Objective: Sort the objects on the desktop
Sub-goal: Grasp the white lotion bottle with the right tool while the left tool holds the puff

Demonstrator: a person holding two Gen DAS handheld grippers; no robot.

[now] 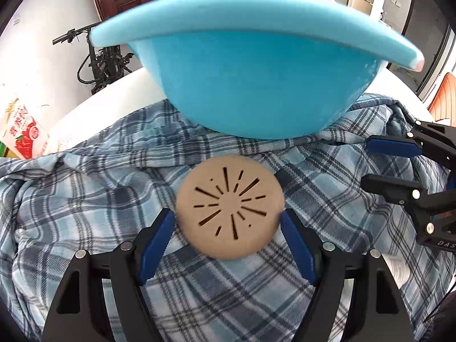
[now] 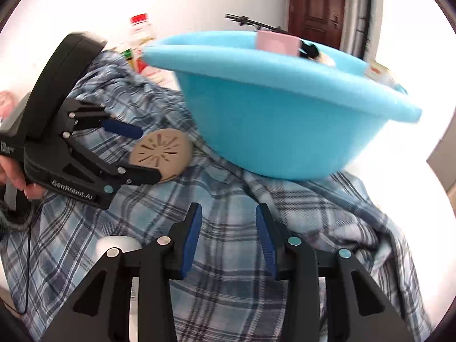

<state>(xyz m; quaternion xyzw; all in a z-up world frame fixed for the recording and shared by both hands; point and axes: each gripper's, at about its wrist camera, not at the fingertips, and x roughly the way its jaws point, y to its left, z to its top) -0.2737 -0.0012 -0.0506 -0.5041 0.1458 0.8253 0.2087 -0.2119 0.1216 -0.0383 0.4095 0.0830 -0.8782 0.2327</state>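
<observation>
Tan slotted disc (image 1: 229, 206): lying on plaid cloth (image 1: 85, 199), near side of basin, between the spread jaws of the left gripper (image 1: 228, 228), pads not clearly pressing; unsorted. Blue basin (image 1: 256, 85): farther back, already holding a pink item (image 2: 278, 42) and others. Right gripper (image 2: 228, 228): parted, empty, right of disc.

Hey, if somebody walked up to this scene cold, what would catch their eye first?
First the big blue basin, sitting on a rumpled blue plaid cloth at the back of the scene, with a pink card and some other items poking above its rim. Next the tan round disc with a sunburst of slots, on the cloth just in front of the basin, between the fingers of the left gripper. The right gripper hovers empty over the cloth.
</observation>
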